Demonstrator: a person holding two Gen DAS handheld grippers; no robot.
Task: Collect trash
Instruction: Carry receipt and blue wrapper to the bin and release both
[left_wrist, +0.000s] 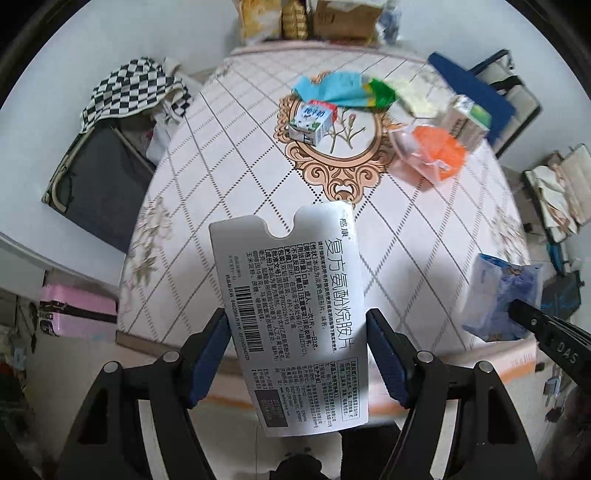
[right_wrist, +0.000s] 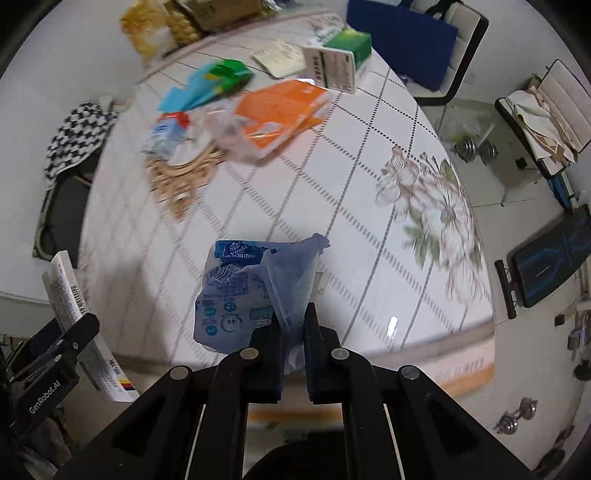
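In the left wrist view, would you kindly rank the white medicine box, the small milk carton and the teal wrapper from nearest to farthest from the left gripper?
1. White medicine box: clamped in the left gripper, over the table's near edge.
2. Small milk carton: mid-table, on the ornate medallion.
3. Teal wrapper: just beyond the carton, toward the far edge.

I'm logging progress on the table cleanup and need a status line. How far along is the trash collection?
No bin shows, so nothing can be counted as done. In hand: the left gripper clamps a white medicine box, and the right gripper pinches a blue tissue wrapper. Left on the table: a small milk carton, a blue-green wrapper, an orange package and a green-white box.
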